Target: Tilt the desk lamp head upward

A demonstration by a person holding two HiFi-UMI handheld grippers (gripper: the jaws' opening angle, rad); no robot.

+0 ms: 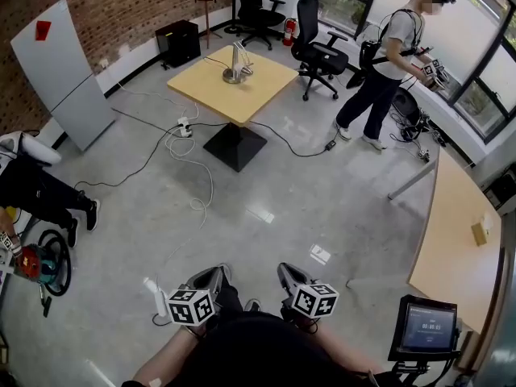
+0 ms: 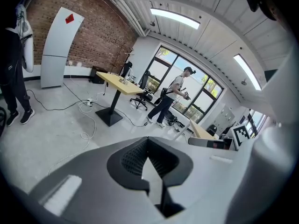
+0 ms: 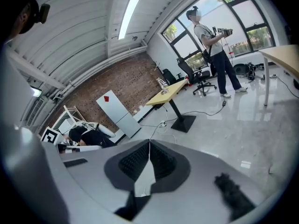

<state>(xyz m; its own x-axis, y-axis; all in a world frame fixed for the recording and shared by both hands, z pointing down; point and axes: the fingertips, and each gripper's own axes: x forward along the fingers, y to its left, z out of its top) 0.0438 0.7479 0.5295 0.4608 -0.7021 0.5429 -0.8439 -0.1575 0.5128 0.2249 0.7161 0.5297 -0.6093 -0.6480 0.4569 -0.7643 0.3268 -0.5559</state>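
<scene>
Head view: I see the silver metal desk lamp (image 1: 236,63) standing on the far light wooden table (image 1: 246,101), well apart from my left gripper (image 1: 214,276) and right gripper (image 1: 288,275). Left gripper view: jaws together, holding nothing. Right gripper view: jaws also together, holding nothing.

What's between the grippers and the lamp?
Head view: floor crossed by a white cable, then the base of the table bearing the lamp.

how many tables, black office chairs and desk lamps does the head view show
wood-top tables: 2
black office chairs: 2
desk lamp: 1
total: 5
</scene>
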